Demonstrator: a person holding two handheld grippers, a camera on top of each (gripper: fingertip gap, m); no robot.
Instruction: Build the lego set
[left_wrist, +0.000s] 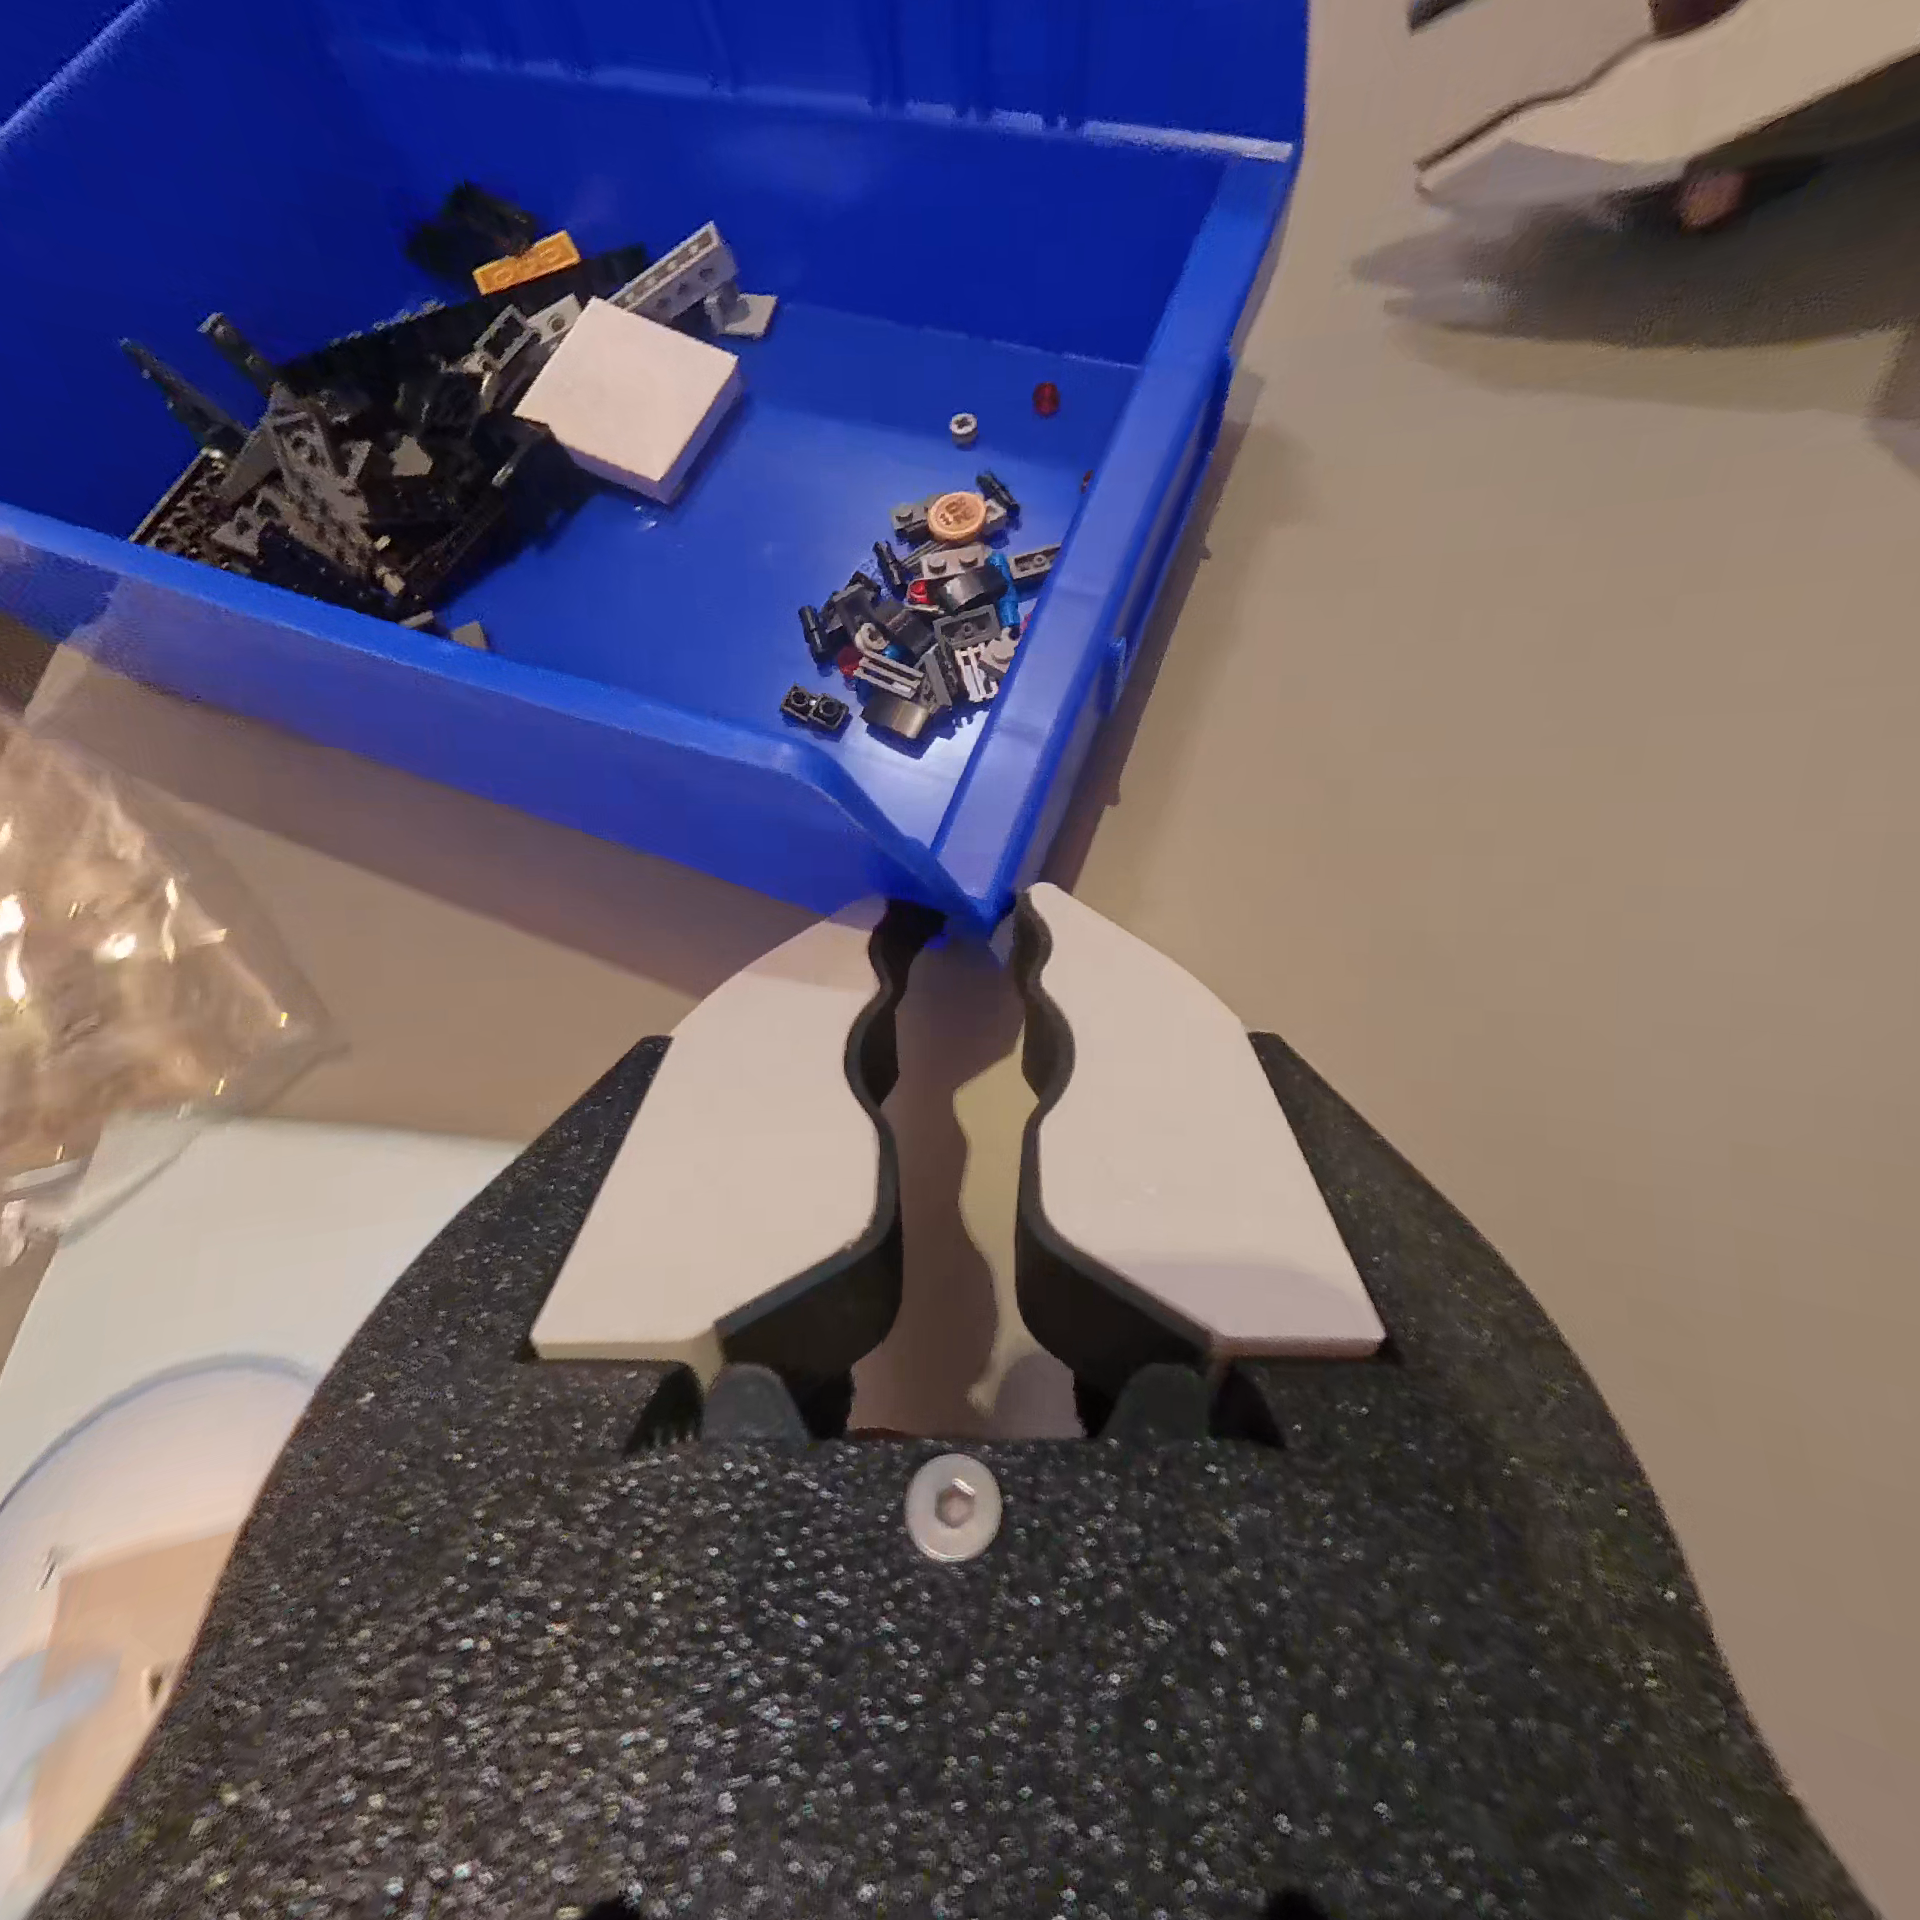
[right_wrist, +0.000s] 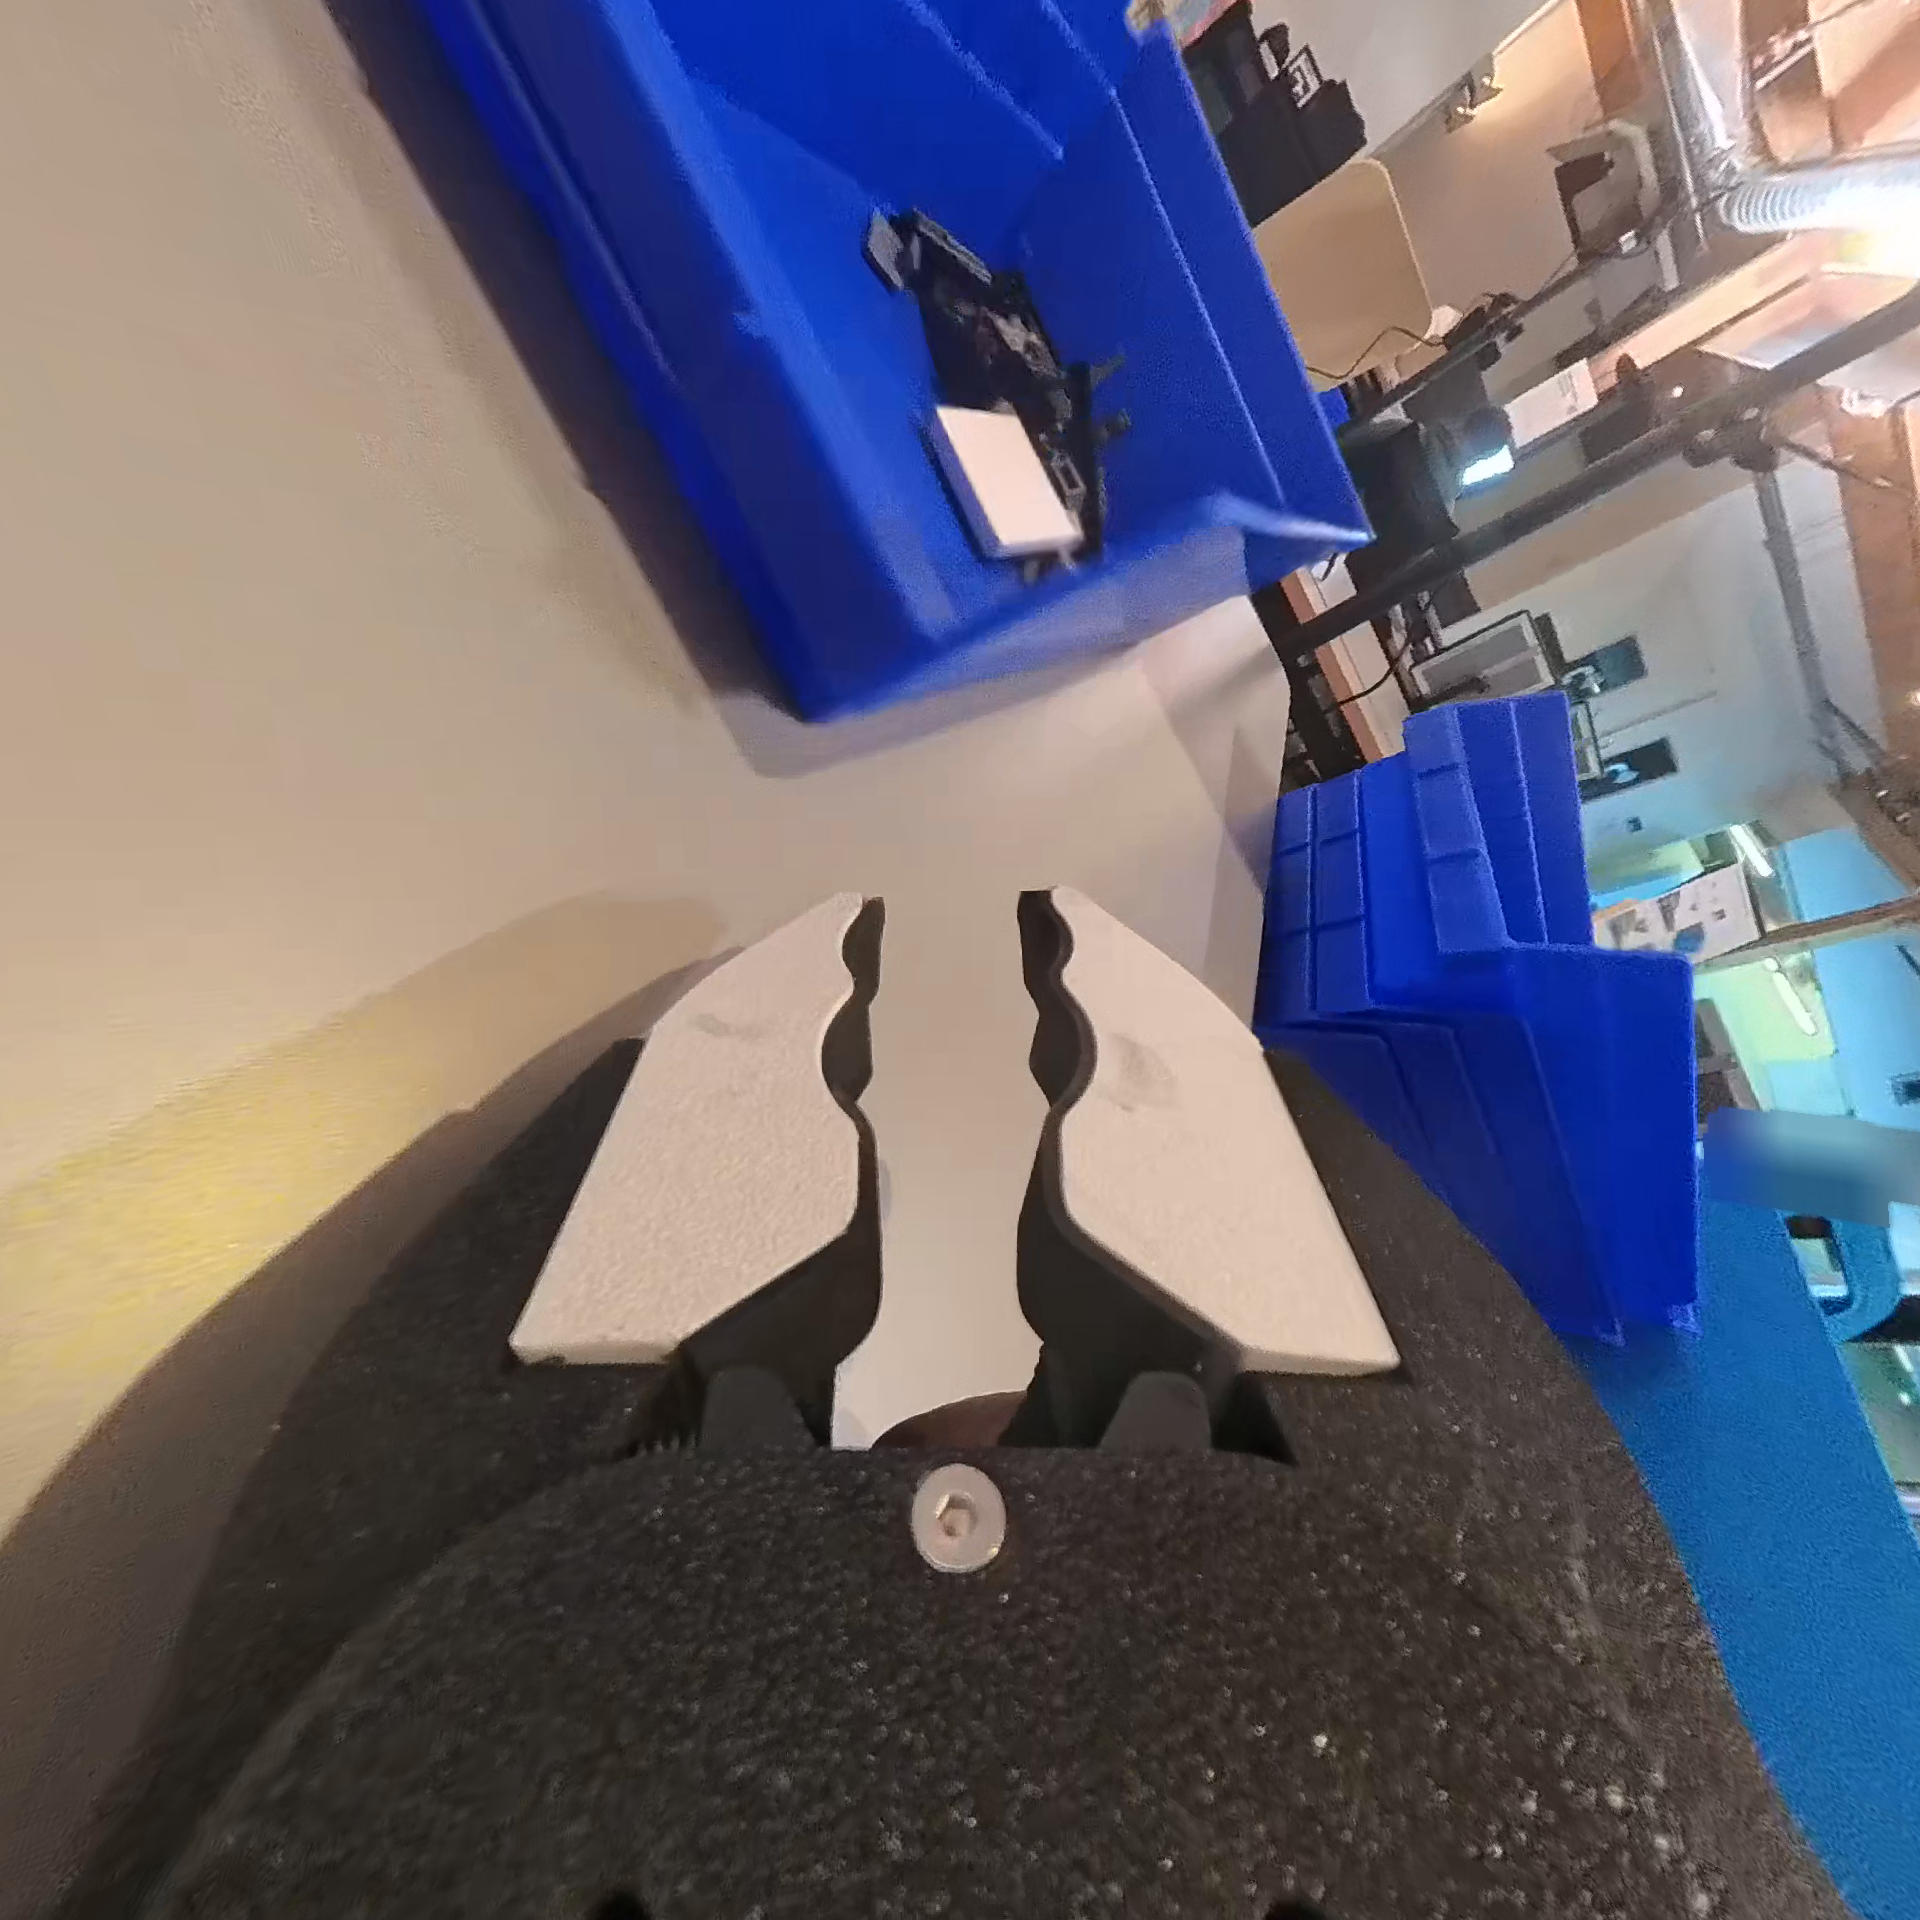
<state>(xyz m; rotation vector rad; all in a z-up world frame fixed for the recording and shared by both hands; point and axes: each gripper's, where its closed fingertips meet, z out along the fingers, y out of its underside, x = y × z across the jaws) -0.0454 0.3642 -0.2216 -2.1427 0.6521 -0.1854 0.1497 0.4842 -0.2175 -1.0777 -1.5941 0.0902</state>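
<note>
The left hand-held gripper (left_wrist: 951, 920) is nearest, its jaws narrow and closed over the near corner of the blue bin (left_wrist: 665, 748), apparently pinching the rim to steady or shift it. The bin sits on the pale surface (left_wrist: 1507, 831), holding a dark brick assembly (left_wrist: 343, 468), a white square tile (left_wrist: 629, 400) and loose small bricks (left_wrist: 925, 613). A clear plastic bag (left_wrist: 114, 935) lies just beside. The right hand-held gripper (right_wrist: 951, 914) hovers tilted, narrowly open, holding nothing, near stacked blue bins (right_wrist: 1475, 1039).
</note>
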